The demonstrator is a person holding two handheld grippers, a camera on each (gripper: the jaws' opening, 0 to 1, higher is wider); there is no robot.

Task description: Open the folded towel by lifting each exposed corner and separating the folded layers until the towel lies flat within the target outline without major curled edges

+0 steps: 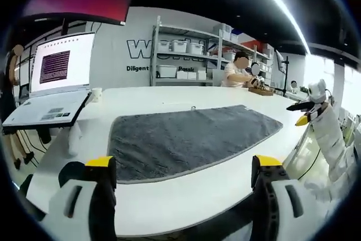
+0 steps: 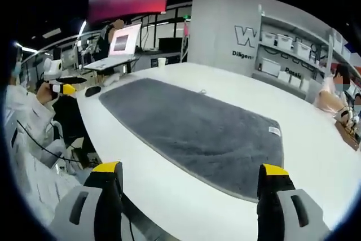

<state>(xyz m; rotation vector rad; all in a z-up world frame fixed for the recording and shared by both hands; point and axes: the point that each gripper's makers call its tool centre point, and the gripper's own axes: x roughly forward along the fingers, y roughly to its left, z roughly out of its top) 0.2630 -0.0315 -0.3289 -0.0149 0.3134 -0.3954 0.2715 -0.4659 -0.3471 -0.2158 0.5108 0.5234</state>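
Observation:
A grey towel [image 1: 186,139] lies spread out flat on the white table [image 1: 169,207], its near edge just beyond my left gripper [image 1: 185,167], whose jaws stand wide open with nothing between them. In the right gripper view the same towel [image 2: 197,128] stretches away to the left, with a small white label [image 2: 274,131] near its right corner. My right gripper [image 2: 190,170] hangs open over the table edge in front of it. Each gripper also shows in the other's view, held in a white-sleeved hand off the table: the right gripper [image 1: 304,115] and the left gripper [image 2: 62,88].
An open laptop [image 1: 56,83] and a paper cup [image 1: 96,94] stand at the table's left end, with a dark mouse [image 2: 93,90] nearby. Shelves with white boxes [image 1: 180,55] line the back wall. A person [image 1: 237,74] sits at the far side.

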